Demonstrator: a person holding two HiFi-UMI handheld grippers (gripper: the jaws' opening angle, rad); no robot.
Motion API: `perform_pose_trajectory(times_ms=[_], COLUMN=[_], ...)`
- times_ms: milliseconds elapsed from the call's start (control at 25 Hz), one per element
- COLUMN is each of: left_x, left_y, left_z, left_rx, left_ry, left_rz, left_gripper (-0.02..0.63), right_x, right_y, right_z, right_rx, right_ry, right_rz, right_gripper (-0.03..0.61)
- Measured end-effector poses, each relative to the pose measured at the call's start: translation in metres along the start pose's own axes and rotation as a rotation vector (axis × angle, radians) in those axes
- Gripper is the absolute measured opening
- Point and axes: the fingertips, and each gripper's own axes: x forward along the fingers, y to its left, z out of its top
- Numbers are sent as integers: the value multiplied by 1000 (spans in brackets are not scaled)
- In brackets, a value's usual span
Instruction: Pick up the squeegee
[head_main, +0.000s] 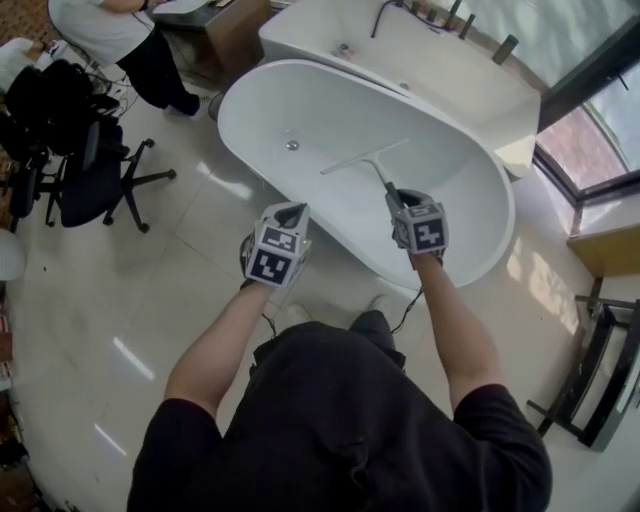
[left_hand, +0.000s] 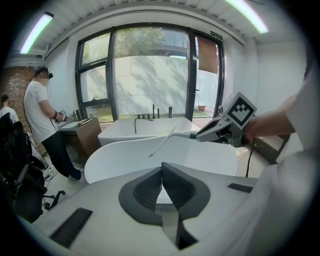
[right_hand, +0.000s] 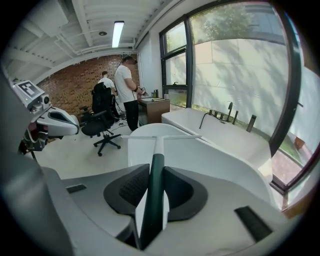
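The squeegee (head_main: 366, 160) has a dark green handle, a pale neck and a long thin white blade. My right gripper (head_main: 399, 201) is shut on the handle and holds the squeegee (right_hand: 156, 150) up over the white oval bathtub (head_main: 480, 190), blade pointing away. In the left gripper view the squeegee (left_hand: 164, 141) sticks out leftward from the right gripper (left_hand: 200, 136). My left gripper (head_main: 290, 212) hangs beside the tub's near rim, jaws shut with nothing between them.
A second white tub with dark taps (head_main: 420, 60) stands behind the oval one. A black office chair (head_main: 95, 175) and a person in a white shirt (head_main: 110, 30) are at the far left. Windows (head_main: 590, 130) and a dark rack (head_main: 600, 370) line the right side.
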Motion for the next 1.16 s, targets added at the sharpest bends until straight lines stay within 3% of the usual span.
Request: perform_pose_trajectory(times_ms=[320, 680, 1160], left_x=[-23, -17, -16], left_y=[-67, -116, -127], left_z=[11, 41, 48], left_rx=[-71, 12, 69], left_ry=[-75, -123, -103], left_rz=[69, 40, 12], left_gripper=[0, 0, 0], right_x=[-81, -119, -125], right_y=[-34, -42, -30], right_z=[-15, -24, -28], right_rx=[-53, -73, -70], right_ry=[-66, -106, -111], right_rz=[59, 65, 55], right_gripper=[97, 97, 97])
